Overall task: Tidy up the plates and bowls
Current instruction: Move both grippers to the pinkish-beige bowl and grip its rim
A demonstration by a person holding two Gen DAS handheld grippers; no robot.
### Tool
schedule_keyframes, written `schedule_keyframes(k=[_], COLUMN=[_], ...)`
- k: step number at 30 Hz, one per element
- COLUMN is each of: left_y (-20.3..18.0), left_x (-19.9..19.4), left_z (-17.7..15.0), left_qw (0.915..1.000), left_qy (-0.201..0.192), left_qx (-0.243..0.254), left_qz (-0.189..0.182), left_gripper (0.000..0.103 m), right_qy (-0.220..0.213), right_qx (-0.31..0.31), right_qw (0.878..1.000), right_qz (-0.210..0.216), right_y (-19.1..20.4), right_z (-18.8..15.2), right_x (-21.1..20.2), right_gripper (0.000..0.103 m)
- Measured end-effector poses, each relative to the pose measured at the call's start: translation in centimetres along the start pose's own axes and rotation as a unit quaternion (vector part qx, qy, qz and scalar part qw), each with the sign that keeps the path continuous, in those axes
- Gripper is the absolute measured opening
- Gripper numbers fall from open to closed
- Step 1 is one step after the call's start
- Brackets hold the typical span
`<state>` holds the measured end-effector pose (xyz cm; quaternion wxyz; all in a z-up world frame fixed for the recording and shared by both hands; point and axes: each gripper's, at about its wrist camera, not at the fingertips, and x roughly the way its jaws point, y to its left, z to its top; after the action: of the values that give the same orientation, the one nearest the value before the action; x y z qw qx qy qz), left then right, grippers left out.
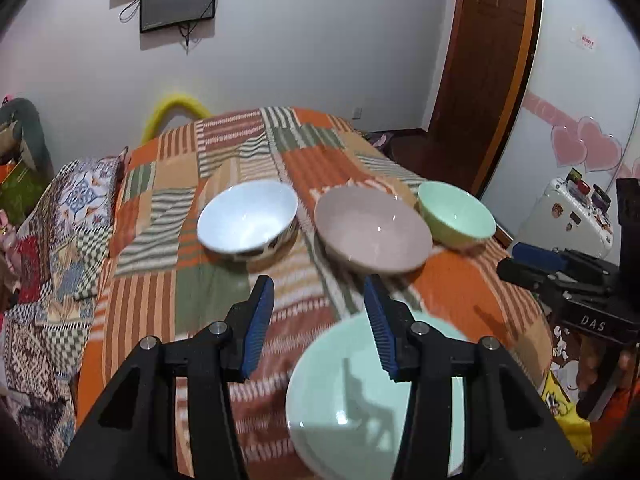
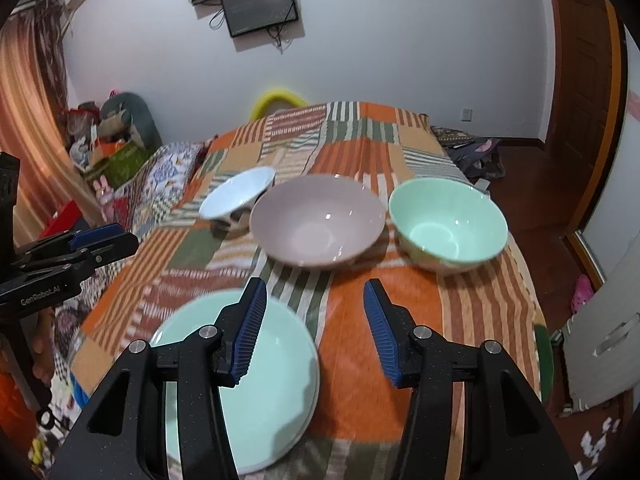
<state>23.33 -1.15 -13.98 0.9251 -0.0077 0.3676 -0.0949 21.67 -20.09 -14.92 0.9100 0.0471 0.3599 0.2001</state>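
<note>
Left fingers: left gripper (image 1: 318,326) stands partly open with nothing between its blue pads (image 1: 259,324).
Right fingers: right gripper (image 2: 314,330) is likewise partly open and empty-handed.
Landmark: mint plates (image 2: 264,392), what looks like a stack of two, lie flat on the striped bedspread (image 2: 400,320).
Plates vs fingers: below and right of the left gripper's tips, below and left of the right gripper's tips, touching neither.
Beyond the plates: white bowl (image 1: 248,218) tilted at far left, pink bowl (image 2: 318,220) straight behind, green bowl (image 2: 448,226) at far right.
</note>
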Motion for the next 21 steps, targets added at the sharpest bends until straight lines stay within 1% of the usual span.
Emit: schedule_keyframes(k=[6,12,18,21], left_y=[0.1,0.5,0.6,0.7], left_x=[3.2,7.8,11.8,13.6], left_z=[2.0,3.3,4.3,4.5], left_qw=[0.9999,0.9993,0.9989,0.9986], left_qy=[0.007,0.029,0.042,0.049], left_qx=[0.0,-0.008,0.0,0.002], left_qz=[-0.015,-0.023,-0.02,-0.02], left_gripper=[0.047,0.047,0.047,0.047], right_qy=[0.004,0.019,0.036,0.042], right_qx=[0.02,0.037,0.055,0.057], right_qw=[1.0,0.999,0.998,0.997], right_qz=[0.006,0.01,0.017,0.021], right_y=[-1.3,-2.7,-4.1,-4.5], right_z=[1.4,1.8,1.8,1.6], right_x=[2.6,5.5,7.9,8.3], right_gripper=[0.049,0.049,0.049,0.049])
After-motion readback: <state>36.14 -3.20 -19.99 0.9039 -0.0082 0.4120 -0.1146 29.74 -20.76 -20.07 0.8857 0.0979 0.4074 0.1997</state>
